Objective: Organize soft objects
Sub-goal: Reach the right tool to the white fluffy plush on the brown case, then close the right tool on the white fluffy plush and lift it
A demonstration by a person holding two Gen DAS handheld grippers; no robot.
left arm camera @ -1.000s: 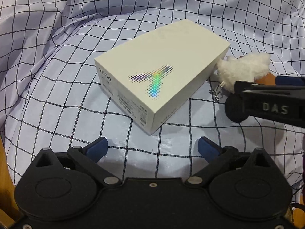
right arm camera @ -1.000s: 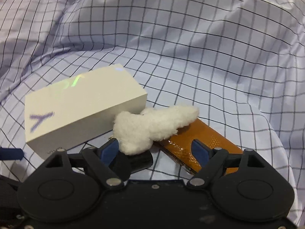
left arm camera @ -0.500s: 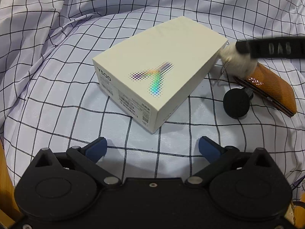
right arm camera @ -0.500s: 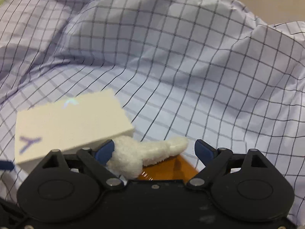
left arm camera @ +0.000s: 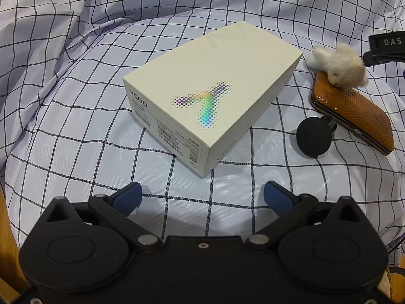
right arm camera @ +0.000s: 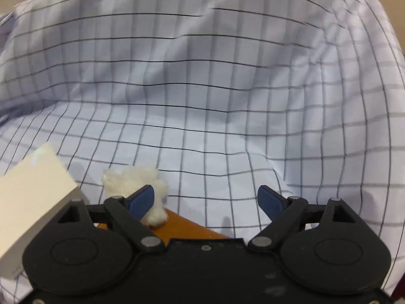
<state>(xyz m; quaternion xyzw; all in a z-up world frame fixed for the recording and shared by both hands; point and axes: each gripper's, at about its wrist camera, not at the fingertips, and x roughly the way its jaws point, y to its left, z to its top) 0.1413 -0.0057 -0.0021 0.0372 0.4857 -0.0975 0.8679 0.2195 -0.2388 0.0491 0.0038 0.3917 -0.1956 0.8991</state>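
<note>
The white plush toy [left arm camera: 339,67] is a small fluffy lump of cream-white fleece with stubby rounded limbs; its pile is shaggy and a little matted. It lies with one end on the upper corner of the orange mesh-textured case [left arm camera: 354,115], the other end over the checked cloth [left arm camera: 76,131], just beside the far right corner of the phone box [left arm camera: 210,101]. In the right wrist view the plush toy [right arm camera: 126,181] sits just behind the left blue fingertip, partly hidden by it, with a tuft resting on the case [right arm camera: 182,228].

The phone box is off-white, marked Y500 on its side, with an iridescent dotted Y on the lid. A black foam ball [left arm camera: 314,136] lies on the cloth, touching the near edge of the orange case.

The left claw [left arm camera: 202,197] is released, its blue tips spread wide over bare cloth in front of the box, holding nothing. The right claw [right arm camera: 205,201] is also spread apart and empty, poised above the case and toy. The cloth is pale lilac with a dark grid, rumpled into folds at the back
</note>
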